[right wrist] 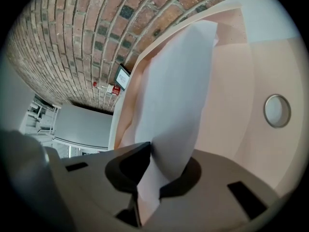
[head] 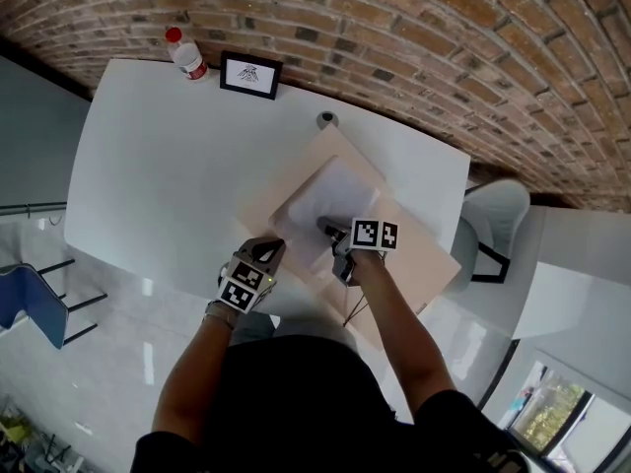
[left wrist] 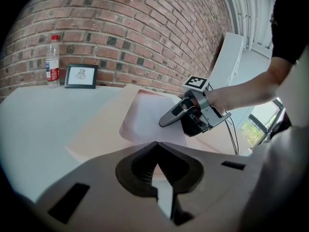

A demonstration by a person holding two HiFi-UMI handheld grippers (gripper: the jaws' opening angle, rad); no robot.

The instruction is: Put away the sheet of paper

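A white sheet of paper (head: 330, 197) lies partly inside a beige folder (head: 419, 259) spread on the white table (head: 148, 185). My right gripper (head: 331, 229) is at the sheet's near edge and is shut on it. In the right gripper view the sheet (right wrist: 178, 91) runs up from between the jaws (right wrist: 147, 154) into the folder (right wrist: 231, 76). My left gripper (head: 273, 250) sits at the folder's near left edge, its jaws closed on that edge (left wrist: 155, 146). The left gripper view also shows the paper (left wrist: 147, 122) and the right gripper (left wrist: 162, 123) on it.
A water bottle (head: 185, 55) and a small framed picture (head: 250, 75) stand at the table's far edge by the brick wall. A small round dark object (head: 326, 119) sits beyond the folder. A grey chair (head: 493, 215) is on the right, a blue chair (head: 35, 308) on the left.
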